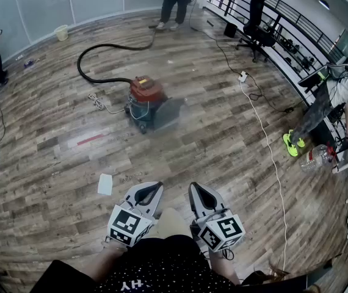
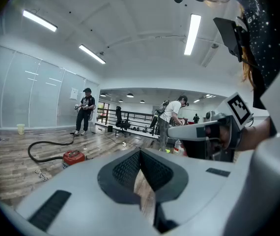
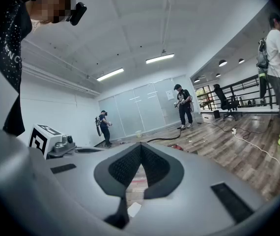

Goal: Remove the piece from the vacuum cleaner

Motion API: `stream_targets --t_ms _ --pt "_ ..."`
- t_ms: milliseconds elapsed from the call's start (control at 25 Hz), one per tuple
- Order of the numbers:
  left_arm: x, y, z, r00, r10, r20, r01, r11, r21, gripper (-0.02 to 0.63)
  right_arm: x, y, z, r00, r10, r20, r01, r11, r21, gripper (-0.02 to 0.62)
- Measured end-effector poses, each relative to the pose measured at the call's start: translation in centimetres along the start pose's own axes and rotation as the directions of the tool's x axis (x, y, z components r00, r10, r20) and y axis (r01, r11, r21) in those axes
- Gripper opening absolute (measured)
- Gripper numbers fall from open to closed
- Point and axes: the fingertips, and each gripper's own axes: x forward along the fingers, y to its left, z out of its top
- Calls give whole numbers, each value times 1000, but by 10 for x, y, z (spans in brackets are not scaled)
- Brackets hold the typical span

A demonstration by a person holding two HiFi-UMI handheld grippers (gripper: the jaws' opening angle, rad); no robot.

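Wood-plank floor point(image 1: 52, 157) of a big open room, glass wall behind.

Head view: red vacuum point(image 1: 146, 99) stands mid-floor, well apart from both grippers; black hose point(image 1: 101, 50) loops away from it toward the far wall; white paper point(image 1: 105, 184) lies on the floor near the left gripper point(image 1: 152, 189); right gripper point(image 1: 198, 189) just beside the left, both low in frame and pointing at the vacuum; each with jaws together, nothing held; chair point(image 1: 256, 20) by the railing at far right; three other people around the edges.

Left gripper view: left gripper point(image 2: 140, 154) pinched closed, only floor showing below the tips; vacuum point(image 2: 73, 156) far off at left, hose point(image 2: 39, 149) curling beside it; right gripper point(image 2: 213, 132) alongside at right; person point(image 2: 85, 111) standing by the glass.

Right gripper view: right gripper point(image 3: 141, 149) closed and empty; vacuum point(image 3: 176, 147) a small red patch just above the tips, far off; hose point(image 3: 159, 140) running behind it; paper point(image 3: 134, 209) visible low in the gap.
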Motion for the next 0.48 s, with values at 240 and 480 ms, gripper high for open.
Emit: stream_targets --t_ms 240,480 --pt "10 8 3 1000 -9 -8 9 1000 -9 8 6 -9 2 1000 -25 -13 24 1000 -16 11" --pt "38 22 8 1000 -10 -8 10 1000 -18 8 24 -37 7 999 -33 -10 33 999 -1 11"
